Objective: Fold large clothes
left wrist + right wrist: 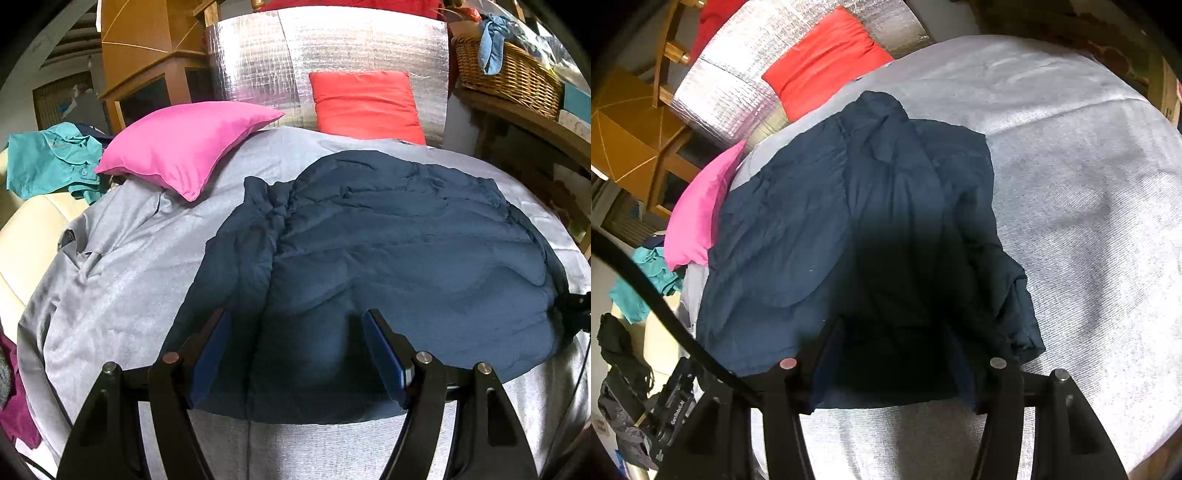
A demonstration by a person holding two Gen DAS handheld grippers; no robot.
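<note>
A large navy blue shirt of soft, creased cloth (388, 258) is spread flat over the grey sheet covering the bed (122, 280), its hem running along the near edge and its collar (886, 122) pointing toward the far end, where the sleeve on one side is bunched into a ridge of wrinkles. The left gripper (295, 354) hangs over the near hem with its blue-padded fingers (384, 354) spread wide apart, nothing between them but the cloth lying below. The right gripper (890, 365) sits low at the hem too, its fingers also apart (the shadow there is deep, so whether the pads touch the fabric I cannot tell). Beyond the shirt, a bright pink square cushion (184, 147) lies at the far left corner of the bed, and a red cushion (365, 103) leans against a silver quilted foil panel (258, 62) at the far edge. A crumpled teal garment (51, 162) rests off to the left, and a woven wicker basket (509, 74) stands on a wooden shelf to the right.
</note>
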